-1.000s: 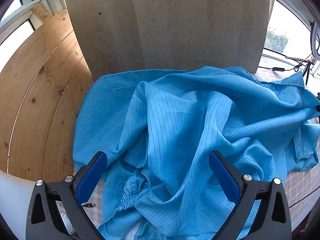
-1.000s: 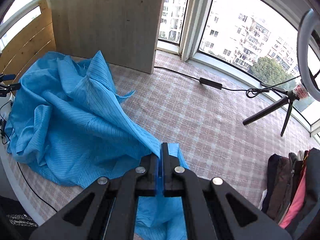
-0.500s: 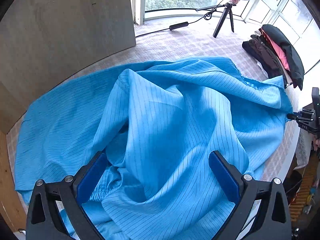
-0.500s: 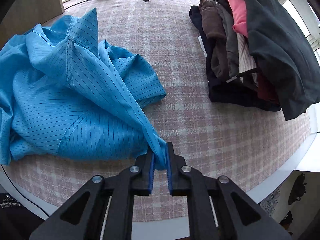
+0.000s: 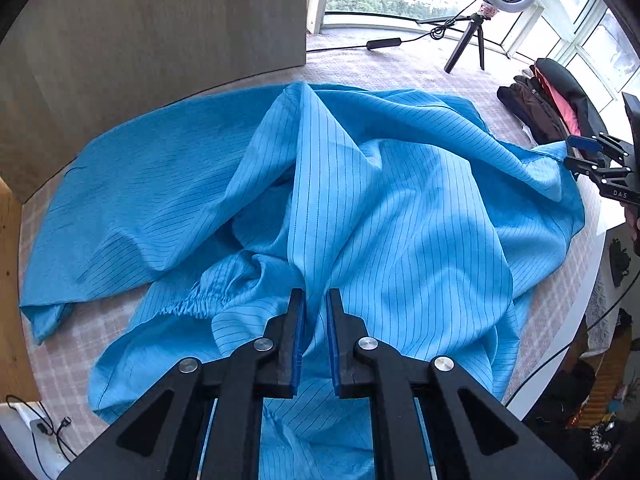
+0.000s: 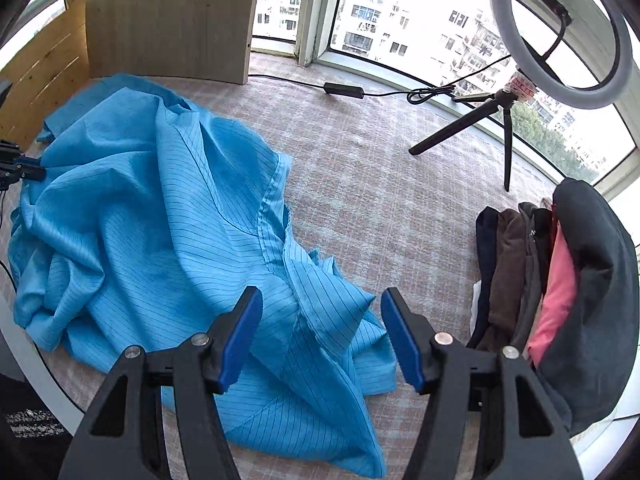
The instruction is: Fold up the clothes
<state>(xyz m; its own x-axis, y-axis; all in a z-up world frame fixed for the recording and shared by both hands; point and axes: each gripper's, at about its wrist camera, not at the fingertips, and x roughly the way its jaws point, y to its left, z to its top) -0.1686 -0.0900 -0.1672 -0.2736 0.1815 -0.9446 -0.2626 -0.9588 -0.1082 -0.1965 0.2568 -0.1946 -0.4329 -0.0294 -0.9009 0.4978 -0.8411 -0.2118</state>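
The blue garment [image 5: 360, 208] lies crumpled on the checked table [image 6: 380, 200], bunched toward the wooden board [image 5: 160, 40] at the back, one elastic cuff [image 5: 192, 304] showing near my left side. My left gripper [image 5: 316, 340] has just been closing: half a second ago its fingers stood wide over the cloth, and now they are pinched down to a narrow slot on a raised ridge of fabric that runs up between them. My right gripper [image 6: 320, 340] has just been opening. A second ago it was clamped on a fold; now its blue pads [image 6: 240, 340] stand well apart with the hem lying loose below them, touching neither.

So the hold has passed from one hand to the other. By my reading, folding proper has not begun: the garment is still a heap, with no flat panel and no edge squared. The left grip on that ridge looks like a start at lifting and shaking it out, with the right free to find a second corner. A stack of dark and pink clothes [image 6: 560, 280] sits at the table's right edge, a ring light [image 6: 560, 32] on its tripod behind.
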